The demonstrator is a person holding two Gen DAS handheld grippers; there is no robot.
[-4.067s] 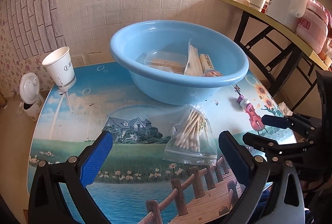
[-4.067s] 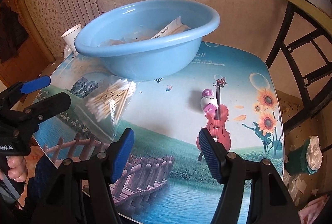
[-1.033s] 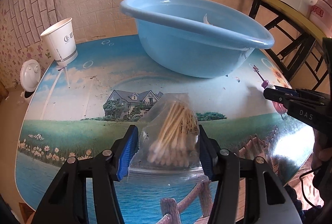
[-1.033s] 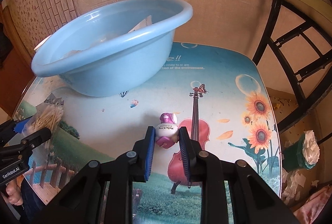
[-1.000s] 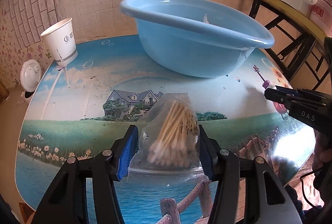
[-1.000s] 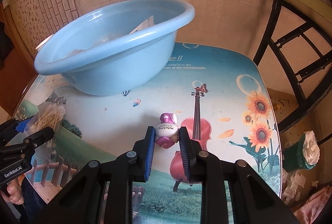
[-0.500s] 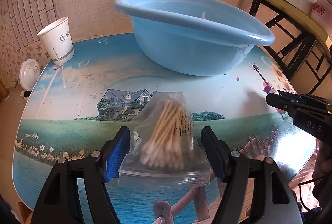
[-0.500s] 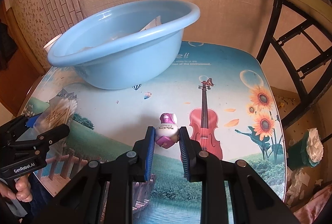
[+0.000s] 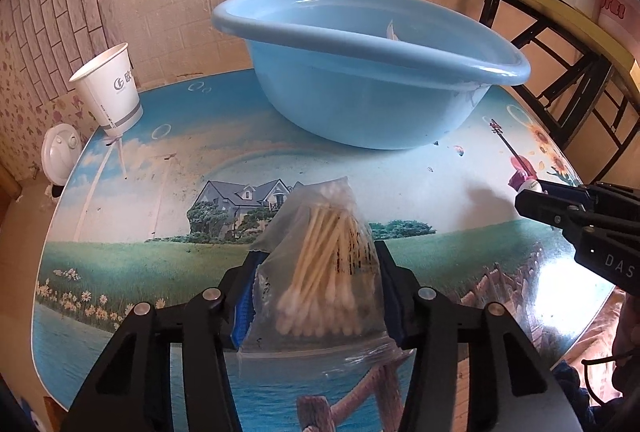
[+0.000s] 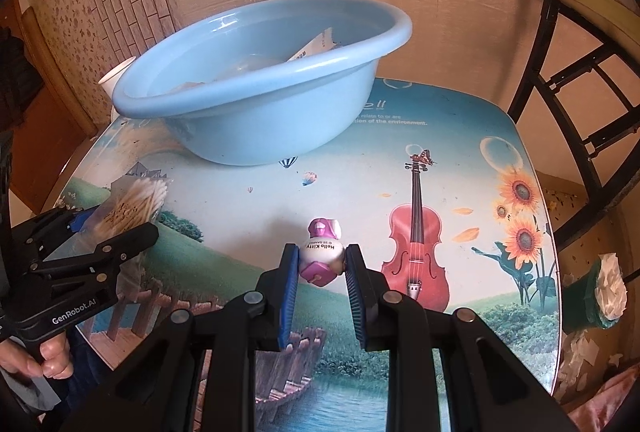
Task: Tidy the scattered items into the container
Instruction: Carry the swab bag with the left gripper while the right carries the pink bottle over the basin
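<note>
My left gripper [image 9: 316, 264] is shut on a clear zip bag of cotton swabs [image 9: 324, 276], held just above the printed table top, in front of the light blue basin [image 9: 368, 72]. My right gripper [image 10: 322, 264] is shut on a small pink and white Hello Kitty bottle [image 10: 322, 252], lifted off the table beside the printed violin. The basin [image 10: 256, 88] holds a clear box and paper packets. The right gripper also shows in the left wrist view [image 9: 532, 198], and the left gripper with the bag shows in the right wrist view [image 10: 116, 228].
A white paper cup [image 9: 108, 90] stands at the table's far left corner. The table [image 10: 460, 136] is against a brick-pattern wall. A shelf on a black frame [image 9: 560, 20] with bottles and cups is at the right. A bin with tissue [image 10: 600, 296] is on the floor right.
The left gripper has closed on the swab bag and lifted it slightly. The right gripper has raised the Hello Kitty bottle and drawn back from the violin print.
</note>
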